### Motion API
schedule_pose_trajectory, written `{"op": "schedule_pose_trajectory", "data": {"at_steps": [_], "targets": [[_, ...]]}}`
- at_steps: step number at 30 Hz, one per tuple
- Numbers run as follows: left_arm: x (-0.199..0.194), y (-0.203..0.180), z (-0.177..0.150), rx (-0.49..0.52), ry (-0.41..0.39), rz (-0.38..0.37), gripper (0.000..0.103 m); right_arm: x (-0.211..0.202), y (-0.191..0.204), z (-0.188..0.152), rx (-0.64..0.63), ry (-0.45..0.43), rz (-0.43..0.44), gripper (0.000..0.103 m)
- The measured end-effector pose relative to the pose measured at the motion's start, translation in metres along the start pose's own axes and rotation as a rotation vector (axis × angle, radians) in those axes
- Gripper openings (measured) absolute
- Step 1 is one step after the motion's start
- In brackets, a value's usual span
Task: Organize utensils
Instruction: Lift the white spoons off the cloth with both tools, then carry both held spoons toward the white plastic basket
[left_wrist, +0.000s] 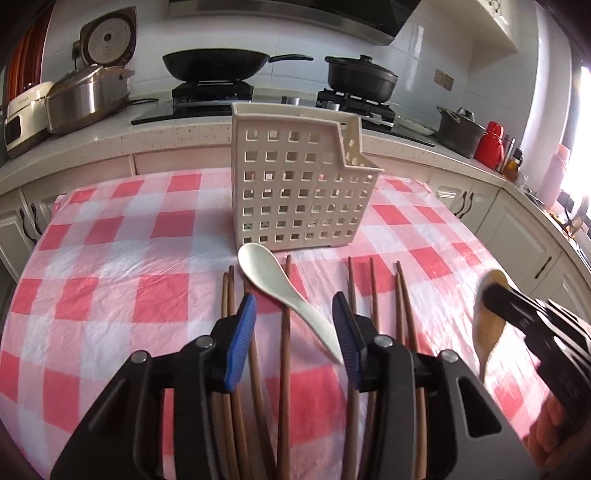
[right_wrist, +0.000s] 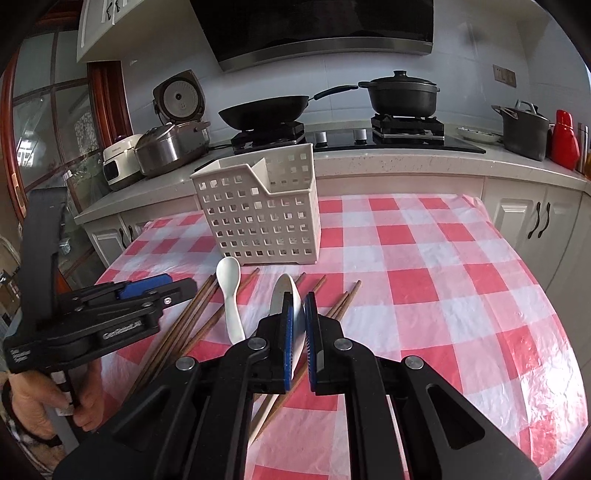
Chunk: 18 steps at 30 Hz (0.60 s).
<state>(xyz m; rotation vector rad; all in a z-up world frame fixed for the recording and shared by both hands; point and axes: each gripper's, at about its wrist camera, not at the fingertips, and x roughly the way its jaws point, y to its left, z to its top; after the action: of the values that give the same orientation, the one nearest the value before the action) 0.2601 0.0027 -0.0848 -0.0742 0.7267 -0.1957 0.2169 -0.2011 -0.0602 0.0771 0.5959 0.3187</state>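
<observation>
A white perforated utensil basket (left_wrist: 295, 184) stands on the checked tablecloth (left_wrist: 110, 258); it also shows in the right wrist view (right_wrist: 262, 214). Several brown chopsticks (left_wrist: 284, 332) lie in front of it, with a white spoon (left_wrist: 280, 288) across them. My left gripper (left_wrist: 295, 332) is open, low over the chopsticks and the spoon's handle. My right gripper (right_wrist: 299, 325) is shut on a second spoon (right_wrist: 286, 299), held on edge above the chopsticks (right_wrist: 192, 325). The first white spoon (right_wrist: 231, 295) lies to its left. The right gripper (left_wrist: 517, 314) shows blurred in the left wrist view.
Behind the table runs a counter (right_wrist: 406, 158) with a hob, a black wok (right_wrist: 266, 110), a black pot (right_wrist: 402, 96), rice cookers (right_wrist: 170, 147) at left, and a dark pot (right_wrist: 524, 129) and red bottle (right_wrist: 563, 136) at right. White cabinets stand below.
</observation>
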Motion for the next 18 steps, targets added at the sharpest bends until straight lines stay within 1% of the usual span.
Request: {"op": "schedule_pose_trajectory", "data": {"at_steps": [3, 8, 14, 18], "targets": [[0.027, 0.001, 0.011, -0.024, 0.022, 0.028, 0.042, 0.004, -0.005, 0.003, 0.004, 0.01, 0.006, 0.008], [0.062, 0.013, 0.025, -0.13, 0.076, 0.048, 0.042, 0.015, -0.019, 0.012, 0.012, 0.024, 0.019, 0.008], [0.092, 0.014, 0.032, -0.16, 0.11, 0.135, 0.042, 0.025, -0.031, 0.02, 0.02, 0.029, 0.051, 0.008], [0.1, 0.018, 0.031, -0.184, 0.115, 0.17, 0.042, 0.033, -0.038, 0.023, 0.03, 0.043, 0.072, 0.008]]}}
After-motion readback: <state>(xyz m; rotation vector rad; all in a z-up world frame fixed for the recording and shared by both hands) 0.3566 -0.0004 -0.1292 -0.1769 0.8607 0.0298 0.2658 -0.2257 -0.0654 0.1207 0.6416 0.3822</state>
